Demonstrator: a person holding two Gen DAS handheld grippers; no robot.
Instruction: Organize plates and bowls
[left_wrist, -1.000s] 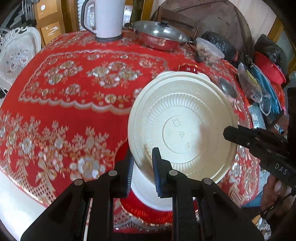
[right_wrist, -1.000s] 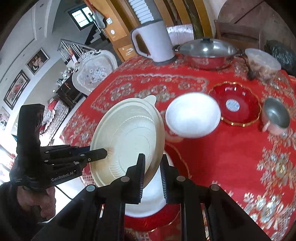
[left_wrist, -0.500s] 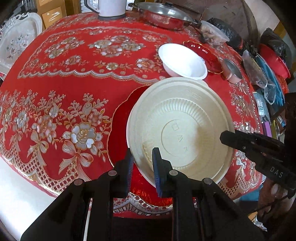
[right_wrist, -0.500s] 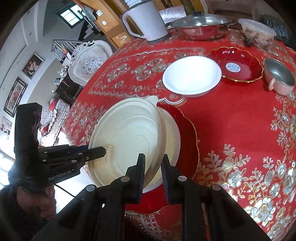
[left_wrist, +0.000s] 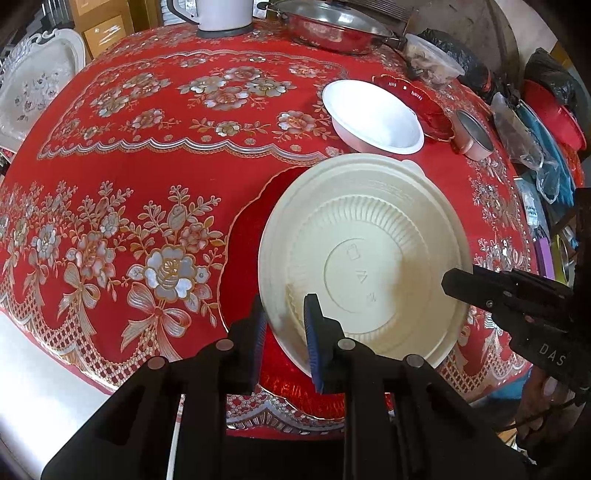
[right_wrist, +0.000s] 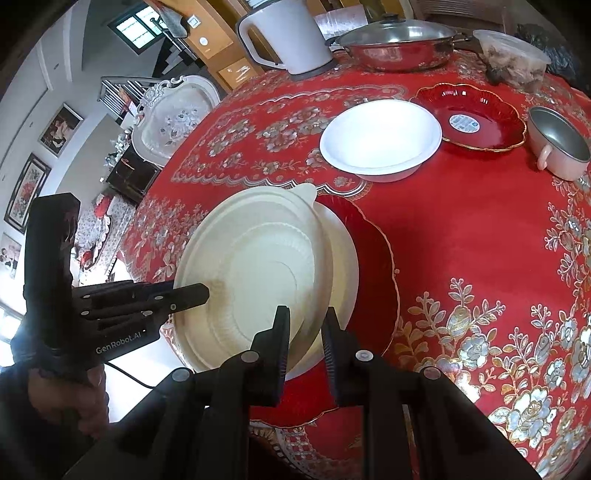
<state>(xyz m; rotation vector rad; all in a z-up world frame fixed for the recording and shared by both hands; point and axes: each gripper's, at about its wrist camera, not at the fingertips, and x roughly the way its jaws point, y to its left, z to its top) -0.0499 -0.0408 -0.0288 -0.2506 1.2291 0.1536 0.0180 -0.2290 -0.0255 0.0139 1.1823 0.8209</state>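
A cream ribbed plastic plate (left_wrist: 362, 254) with a small tab on its far rim hangs tilted just above a white plate (right_wrist: 341, 258), which rests on a large red gold-edged plate (right_wrist: 373, 258) at the table's near edge. My left gripper (left_wrist: 284, 314) is shut on the cream plate's near-left rim. My right gripper (right_wrist: 306, 323) is shut on the opposite rim (right_wrist: 258, 273). Each gripper shows in the other's view: the right gripper (left_wrist: 448, 282) at the plate's right side, the left gripper (right_wrist: 203, 293) at its left side.
Farther back on the red floral tablecloth (left_wrist: 155, 155) sit a white bowl (right_wrist: 380, 140), a small red plate (right_wrist: 469, 118) and a pink-handled metal cup (right_wrist: 557, 147). A lidded steel pot (right_wrist: 399, 40), a white kettle (right_wrist: 284, 33) and a plastic container (right_wrist: 513, 59) line the far edge.
Both grippers have carried the cream plate down and flatter, toward the white plate on the red plate. The grip on both rims is unchanged.
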